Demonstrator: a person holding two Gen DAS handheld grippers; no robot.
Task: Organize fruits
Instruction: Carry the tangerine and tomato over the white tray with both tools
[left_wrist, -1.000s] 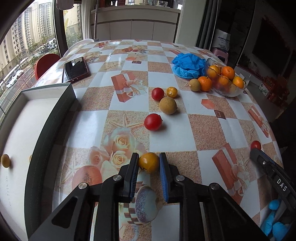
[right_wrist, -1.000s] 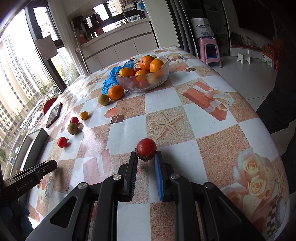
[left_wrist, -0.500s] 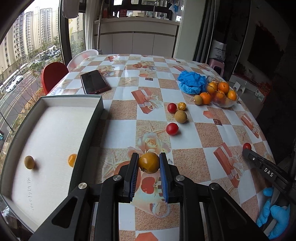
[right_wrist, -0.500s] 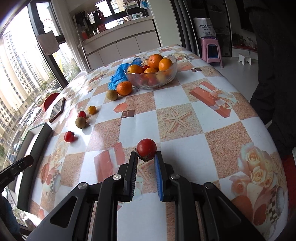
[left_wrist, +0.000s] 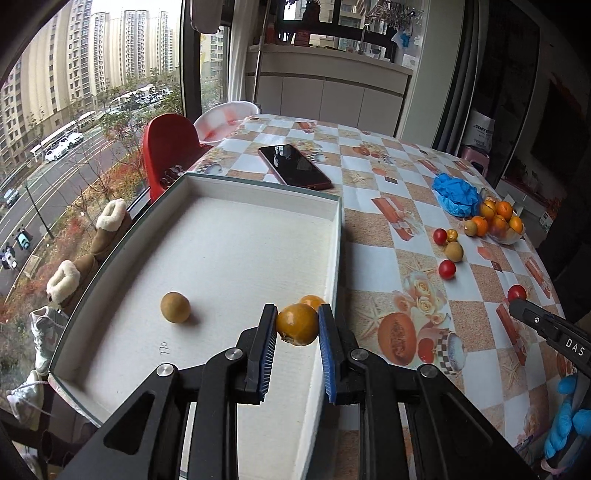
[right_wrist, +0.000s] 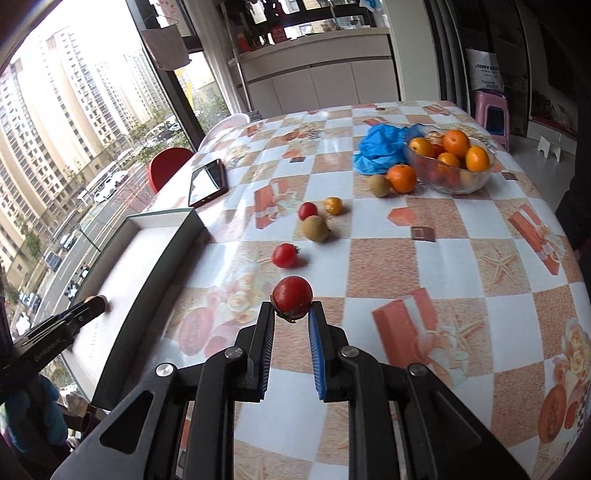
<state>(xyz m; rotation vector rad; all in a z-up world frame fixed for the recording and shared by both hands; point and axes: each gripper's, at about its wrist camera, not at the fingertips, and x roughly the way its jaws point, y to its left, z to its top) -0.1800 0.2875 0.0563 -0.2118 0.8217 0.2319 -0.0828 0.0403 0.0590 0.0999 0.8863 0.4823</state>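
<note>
Orange fruit (left_wrist: 297, 324) sits squeezed tight in the left gripper (left_wrist: 297, 325), up over the near right corner of the white box (left_wrist: 229, 254). A brown fruit (left_wrist: 175, 307) and one more orange one (left_wrist: 312, 301) lie inside already. I think the next move is to go lower and let go. The right gripper (right_wrist: 291, 317) pinches a red tomato (right_wrist: 291, 298) over the table (right_wrist: 424, 258), with the box off to its left.

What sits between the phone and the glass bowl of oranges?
In the right wrist view, the stretch from the phone to the glass bowl holds the crumpled blue bag next to the bowl; the rest is bare patterned tablecloth.
</note>
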